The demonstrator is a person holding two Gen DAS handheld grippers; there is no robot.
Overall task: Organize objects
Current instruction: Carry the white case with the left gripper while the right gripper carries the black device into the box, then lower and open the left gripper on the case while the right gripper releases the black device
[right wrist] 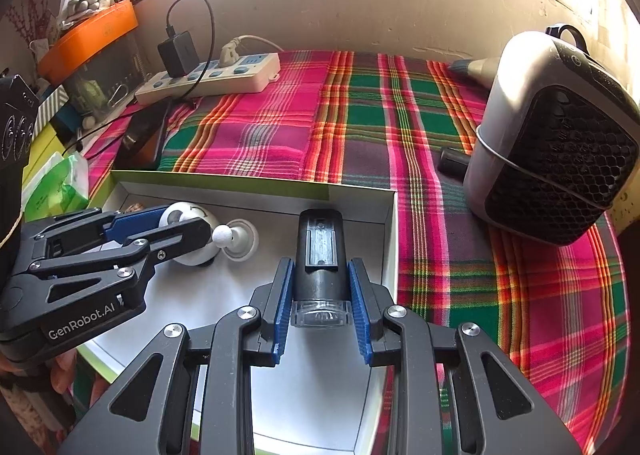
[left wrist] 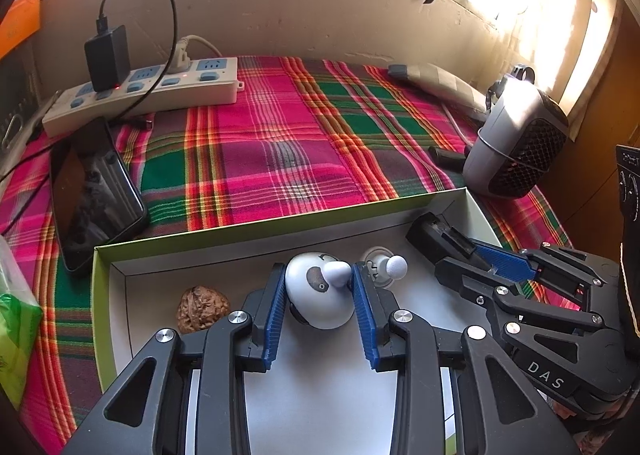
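Note:
A shallow white box with a green rim lies on the plaid cloth. My left gripper is shut on a white egg-shaped toy inside the box. My right gripper is shut on a black cylindrical light with a clear lens, held over the box's right part. A walnut and a small white knob on a round base lie in the box.
A grey and black mesh-fronted device stands right of the box. A phone and a power strip with a charger lie at back left. A green packet sits at the left.

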